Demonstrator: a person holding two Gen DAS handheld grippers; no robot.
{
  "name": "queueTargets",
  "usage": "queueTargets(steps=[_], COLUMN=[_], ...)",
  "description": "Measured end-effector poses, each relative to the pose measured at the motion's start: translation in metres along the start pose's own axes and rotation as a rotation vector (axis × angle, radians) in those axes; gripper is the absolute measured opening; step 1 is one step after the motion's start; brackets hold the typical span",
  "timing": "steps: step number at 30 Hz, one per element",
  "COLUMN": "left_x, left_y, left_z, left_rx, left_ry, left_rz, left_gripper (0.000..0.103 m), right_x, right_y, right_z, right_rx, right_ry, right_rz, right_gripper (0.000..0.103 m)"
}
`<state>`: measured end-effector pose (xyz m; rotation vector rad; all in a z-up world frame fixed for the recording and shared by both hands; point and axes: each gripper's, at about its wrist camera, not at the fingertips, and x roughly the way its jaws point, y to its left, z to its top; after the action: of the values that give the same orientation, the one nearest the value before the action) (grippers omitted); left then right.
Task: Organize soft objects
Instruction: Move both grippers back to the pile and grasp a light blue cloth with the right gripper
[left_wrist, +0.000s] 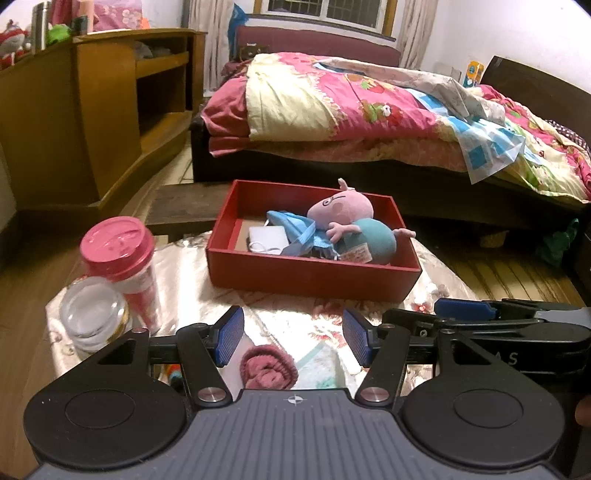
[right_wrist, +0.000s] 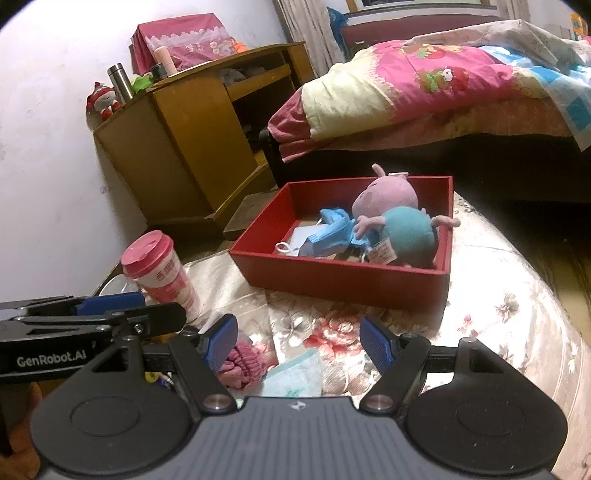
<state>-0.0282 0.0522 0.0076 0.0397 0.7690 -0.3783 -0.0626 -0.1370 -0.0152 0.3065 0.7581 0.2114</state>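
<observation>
A red box (left_wrist: 310, 275) (right_wrist: 332, 275) sits on the floral-covered table. In it lie a pink pig plush in a teal body (left_wrist: 354, 221) (right_wrist: 399, 218), a blue cloth item (left_wrist: 295, 230) (right_wrist: 334, 234) and a white flat item (left_wrist: 267, 238). A pink knitted piece (left_wrist: 267, 369) (right_wrist: 243, 363) and a pale mint cloth (left_wrist: 319, 365) (right_wrist: 295, 376) lie on the table just below both grippers. My left gripper (left_wrist: 293, 341) is open and empty above the pink piece. My right gripper (right_wrist: 299, 345) is open and empty above the mint cloth.
A pink-lidded cup (left_wrist: 123, 266) (right_wrist: 160, 273) and a clear glass jar (left_wrist: 92, 314) stand at the table's left. The other gripper's body shows at the right (left_wrist: 498, 325) and at the left (right_wrist: 74, 328). A bed (left_wrist: 369, 110) and wooden cabinet (left_wrist: 92, 110) stand behind.
</observation>
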Motion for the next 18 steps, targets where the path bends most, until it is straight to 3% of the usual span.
queueTargets(steps=[7,11,14,15,16,18], left_x=[-0.022,-0.043,-0.059,-0.062,-0.066,-0.070], left_y=[0.014,0.023,0.031,0.032,0.033,0.034], left_z=[-0.002,0.002,0.002,0.002,0.002,-0.003], left_rx=[-0.041,-0.082,-0.116,-0.117,-0.114,-0.109], left_ry=[-0.055,-0.117,-0.174,-0.181,-0.187,-0.190], left_rz=[0.004,-0.044,-0.086,-0.097,-0.106,-0.100], left_gripper=[0.061,0.061,0.065,0.066,0.069,0.070], right_x=[-0.015,-0.031,-0.052,-0.058,-0.060,-0.056], right_y=[0.009,0.013,0.017,0.019,0.021,0.029], right_z=[-0.001,0.001,0.005,0.005,0.005,-0.002], right_rx=[0.003,0.015,0.027,0.030,0.031,0.004], right_ry=[-0.042,-0.074,-0.146,-0.162,-0.160,-0.101], right_rz=[0.000,0.017,0.038,0.047,0.054,0.048], right_gripper=[0.047,0.047,0.048,0.054,0.059,0.060])
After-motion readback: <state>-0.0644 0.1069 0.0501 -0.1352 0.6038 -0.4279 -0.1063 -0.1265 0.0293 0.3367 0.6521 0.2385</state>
